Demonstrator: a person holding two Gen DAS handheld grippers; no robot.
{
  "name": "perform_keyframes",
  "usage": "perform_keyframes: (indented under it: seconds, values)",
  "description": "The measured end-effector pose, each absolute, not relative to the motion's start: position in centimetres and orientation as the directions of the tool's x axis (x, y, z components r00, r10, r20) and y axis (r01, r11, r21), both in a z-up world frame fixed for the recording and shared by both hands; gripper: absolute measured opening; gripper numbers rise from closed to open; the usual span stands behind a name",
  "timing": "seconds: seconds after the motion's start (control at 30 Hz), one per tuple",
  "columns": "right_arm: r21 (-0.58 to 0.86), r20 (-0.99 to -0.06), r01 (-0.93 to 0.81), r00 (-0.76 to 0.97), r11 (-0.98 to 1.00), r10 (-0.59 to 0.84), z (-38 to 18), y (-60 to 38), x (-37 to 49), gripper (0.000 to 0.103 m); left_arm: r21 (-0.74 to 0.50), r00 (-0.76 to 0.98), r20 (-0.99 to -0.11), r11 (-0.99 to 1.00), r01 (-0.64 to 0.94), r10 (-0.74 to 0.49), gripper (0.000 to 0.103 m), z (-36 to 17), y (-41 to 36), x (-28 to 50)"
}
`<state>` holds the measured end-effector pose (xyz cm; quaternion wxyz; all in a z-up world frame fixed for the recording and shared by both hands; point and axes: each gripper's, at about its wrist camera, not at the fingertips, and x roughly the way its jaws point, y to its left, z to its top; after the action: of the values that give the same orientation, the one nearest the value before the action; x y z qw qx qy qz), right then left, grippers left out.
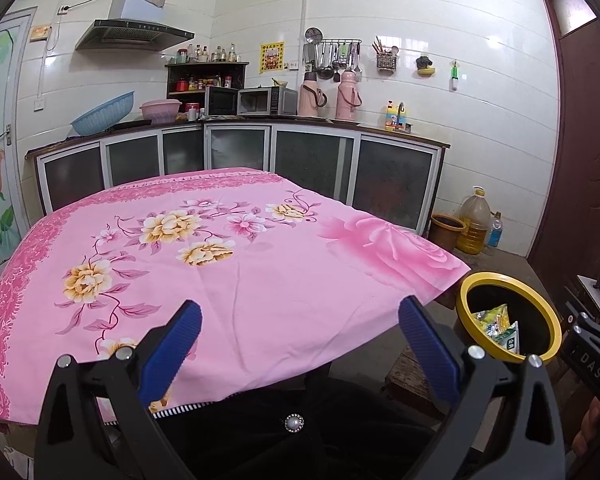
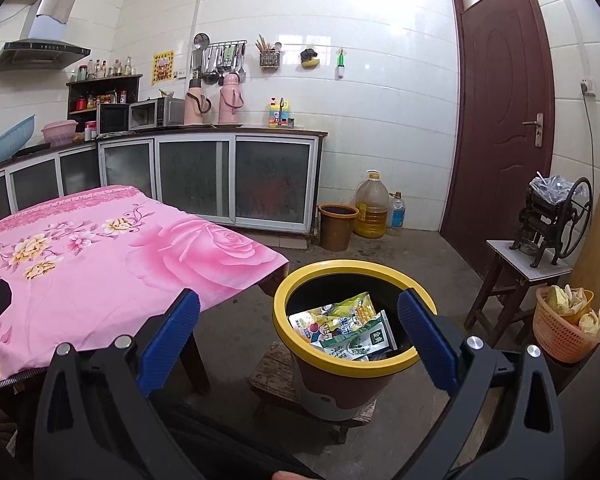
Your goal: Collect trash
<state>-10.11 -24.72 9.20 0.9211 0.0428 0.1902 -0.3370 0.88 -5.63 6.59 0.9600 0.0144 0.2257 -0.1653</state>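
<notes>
A yellow-rimmed bin (image 2: 342, 360) stands on a low wooden block beside the table. Inside lie snack wrappers and a green-white carton (image 2: 350, 330). My right gripper (image 2: 300, 324) is open and empty, held above and in front of the bin. My left gripper (image 1: 300, 326) is open and empty over the near edge of the table with the pink floral cloth (image 1: 228, 256). The bin (image 1: 540, 316) and its wrappers (image 1: 496, 322) also show at the right of the left wrist view. No loose trash shows on the cloth.
Kitchen counter and cabinets (image 2: 204, 176) run along the back wall. A brown pot (image 2: 337, 226), an oil jug (image 2: 373, 206) and a bottle stand on the floor. A stool with a hand-crank machine (image 2: 552, 220) and an orange basket (image 2: 560, 326) are right, near the door (image 2: 500, 112).
</notes>
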Motion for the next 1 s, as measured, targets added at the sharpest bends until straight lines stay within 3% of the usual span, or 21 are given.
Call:
perform_keyframes:
  seconds: [1.0]
  values:
    - [-0.047,-0.391,0.639,0.696,0.768,-0.603,8.59,-24.78,-10.05,0.095,-0.037,0.832,-0.457,0.941,0.337,-0.316,0.095,6.26,-6.14,0.75]
